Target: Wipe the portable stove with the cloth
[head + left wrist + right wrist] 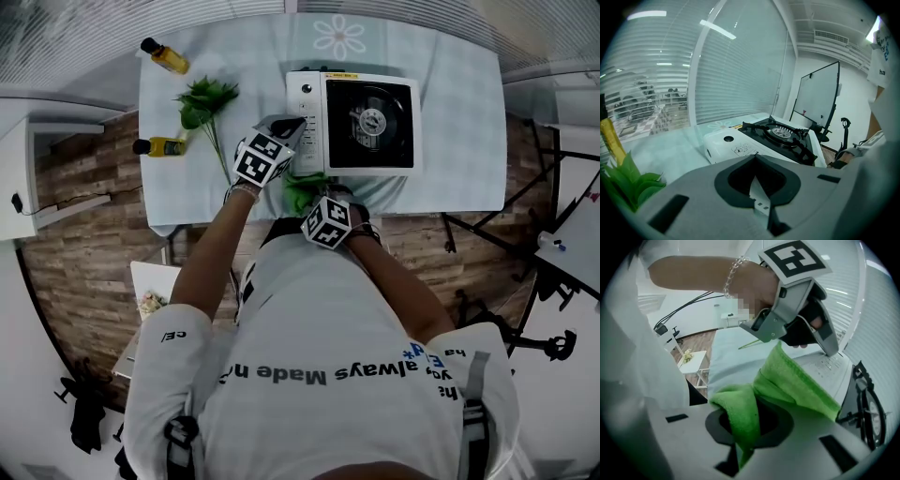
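The right gripper (751,399) is pinching a green cloth (740,413): its jaws are closing on a fold, and the rest of the cloth is spilling forward and to the right. In the head view, the cloth (305,192) is sitting between the right gripper (319,202) and the near left corner of the stove (352,122). It is just beside the stove's front edge; contact with it cannot be confirmed.

The left gripper (757,157) is showing both jaws pressed together, with nothing between them. In the head view, the left gripper (292,125) is pointing at the white control panel on the stove's left side. The right gripper view is showing the left gripper (829,350) with its tip at that panel, but whether it is touching cannot be told.

The stove (773,136) is standing flat on a table (450,84) covered in a pale checked cloth, with its black burner plate facing up. Left of the stove, a leafy green sprig (206,103) is lying on the table. Two small bottles of yellow liquid are lying on it too, one near the far left corner (166,56) and one at the left edge (159,146). A whiteboard (820,98) is standing in the room beyond the stove.
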`<state>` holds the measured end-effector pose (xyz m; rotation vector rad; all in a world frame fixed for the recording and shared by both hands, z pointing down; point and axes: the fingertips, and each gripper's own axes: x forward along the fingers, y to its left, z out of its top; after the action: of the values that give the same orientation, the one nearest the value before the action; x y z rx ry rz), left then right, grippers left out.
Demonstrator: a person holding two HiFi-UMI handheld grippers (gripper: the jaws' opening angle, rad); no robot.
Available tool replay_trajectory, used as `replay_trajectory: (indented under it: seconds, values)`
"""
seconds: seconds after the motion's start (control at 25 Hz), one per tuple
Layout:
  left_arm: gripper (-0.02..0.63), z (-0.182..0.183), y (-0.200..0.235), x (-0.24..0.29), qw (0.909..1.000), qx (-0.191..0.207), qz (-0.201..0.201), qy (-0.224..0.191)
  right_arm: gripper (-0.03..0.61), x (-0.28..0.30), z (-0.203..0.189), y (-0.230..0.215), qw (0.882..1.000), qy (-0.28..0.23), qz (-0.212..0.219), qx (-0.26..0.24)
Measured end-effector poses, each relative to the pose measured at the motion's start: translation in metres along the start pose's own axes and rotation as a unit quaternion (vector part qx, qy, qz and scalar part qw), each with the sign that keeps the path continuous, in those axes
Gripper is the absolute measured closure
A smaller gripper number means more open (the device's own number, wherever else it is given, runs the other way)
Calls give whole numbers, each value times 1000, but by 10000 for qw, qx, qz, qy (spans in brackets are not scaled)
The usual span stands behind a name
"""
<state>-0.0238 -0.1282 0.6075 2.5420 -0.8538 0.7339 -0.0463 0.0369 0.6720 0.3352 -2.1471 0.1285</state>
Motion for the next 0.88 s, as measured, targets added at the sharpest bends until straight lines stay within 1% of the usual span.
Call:
replay_trajectory:
  seconds: [0.16,0.48,0.88]
  values:
    - [601,-1,0,1,10000,22,-6,-12,555,-8,-18,-9,9995,94,-165,239]
    - [601,0,0,-1,10000,-1,-4,-39,555,-41,-68,-37,9948,282,-694,689]
    - [601,0,0,-1,10000,0,-33,-47,555,-79,-132,-69,9830,627,-1216,1227]
